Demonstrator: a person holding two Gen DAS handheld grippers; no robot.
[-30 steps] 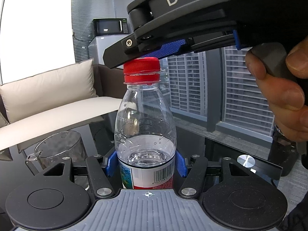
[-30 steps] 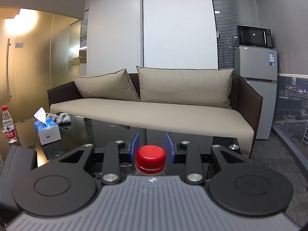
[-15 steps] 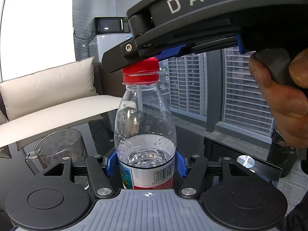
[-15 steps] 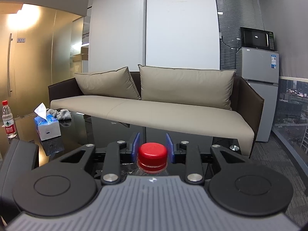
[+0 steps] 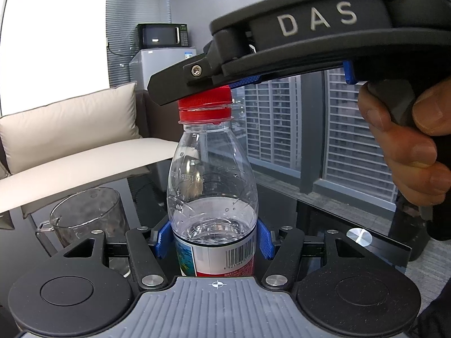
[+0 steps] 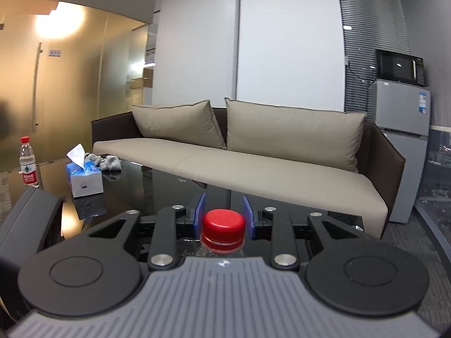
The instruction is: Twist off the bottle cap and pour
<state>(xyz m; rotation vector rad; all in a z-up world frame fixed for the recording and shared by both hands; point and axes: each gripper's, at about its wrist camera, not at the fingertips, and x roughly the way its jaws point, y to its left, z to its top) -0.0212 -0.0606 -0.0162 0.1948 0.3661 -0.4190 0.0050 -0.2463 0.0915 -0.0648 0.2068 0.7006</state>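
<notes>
A clear water bottle [image 5: 212, 197], about a third full, stands upright on the black glass table. My left gripper [image 5: 212, 239] is shut on its labelled lower body. Its red cap [image 5: 205, 104] sits on the neck, with a gap showing above the tamper ring. My right gripper [image 6: 224, 217] comes in from above and right. Its blue pads [image 6: 200, 211] stand on either side of the red cap [image 6: 223, 226] with small gaps, so it is open around the cap. A clear glass mug [image 5: 84, 214] stands to the left, behind the bottle.
A beige sofa [image 6: 253, 163] runs behind the table. A tissue box [image 6: 84, 178], a grey cloth [image 6: 108, 163] and a second bottle [image 6: 27, 163] stand at the table's far left. The table's right edge [image 5: 394, 242] lies near a window.
The right gripper has turned about the cap and tilted up in the left wrist view. The cap now sits slightly higher, with a gap above its ring. The bottle stays held.
</notes>
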